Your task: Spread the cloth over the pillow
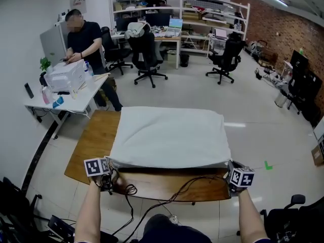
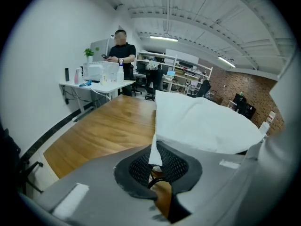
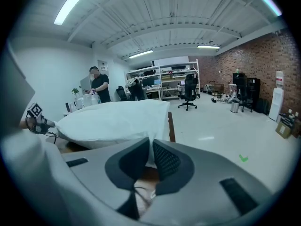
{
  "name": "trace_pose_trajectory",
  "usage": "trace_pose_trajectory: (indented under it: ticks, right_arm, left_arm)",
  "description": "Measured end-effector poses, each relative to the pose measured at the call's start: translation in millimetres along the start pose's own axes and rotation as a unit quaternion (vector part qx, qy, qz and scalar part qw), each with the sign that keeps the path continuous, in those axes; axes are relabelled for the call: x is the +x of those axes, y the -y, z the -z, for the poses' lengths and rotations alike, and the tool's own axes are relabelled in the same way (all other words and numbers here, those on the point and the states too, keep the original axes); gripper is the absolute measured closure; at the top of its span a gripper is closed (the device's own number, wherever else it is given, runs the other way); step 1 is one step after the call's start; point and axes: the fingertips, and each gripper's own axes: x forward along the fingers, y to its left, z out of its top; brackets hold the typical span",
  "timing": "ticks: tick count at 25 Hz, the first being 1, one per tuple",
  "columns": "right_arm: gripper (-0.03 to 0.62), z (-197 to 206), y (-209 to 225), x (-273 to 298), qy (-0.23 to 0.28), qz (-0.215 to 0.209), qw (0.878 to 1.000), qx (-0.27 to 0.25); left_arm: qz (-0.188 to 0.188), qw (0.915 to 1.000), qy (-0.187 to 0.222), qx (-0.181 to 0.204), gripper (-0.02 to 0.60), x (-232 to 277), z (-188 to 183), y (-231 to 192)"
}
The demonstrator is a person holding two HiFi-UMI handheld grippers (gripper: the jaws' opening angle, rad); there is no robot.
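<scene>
Head view: cloth (image 1: 169, 135) lies draped over the pillow; laying down the near edge is judged the step in hand.
Cloth hides the pillow at mid-table (image 1: 96, 135). Left gripper (image 2: 154, 160) pinches its 7 o'clock corner and right gripper (image 3: 150, 157) its 5 o'clock corner, jaws nearly closed. Next: lower both corners evenly, then release.
</scene>
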Motion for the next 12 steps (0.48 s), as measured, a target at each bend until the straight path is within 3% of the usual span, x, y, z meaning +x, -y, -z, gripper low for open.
trace_pose_trajectory:
  ticks: [7,12]
  right_arm:
    - [0.513,20,13,-17,-0.02,0.037,0.999,0.016]
    - [0.514,20,-10,-42,0.0,0.045,0.998,0.038]
  left_arm:
    - [0.013,0.9999,0.009,-0.002,0.52,-19,15,-1]
    - [0.014,0.9995,0.027,0.013,0.514,-46,20,11]
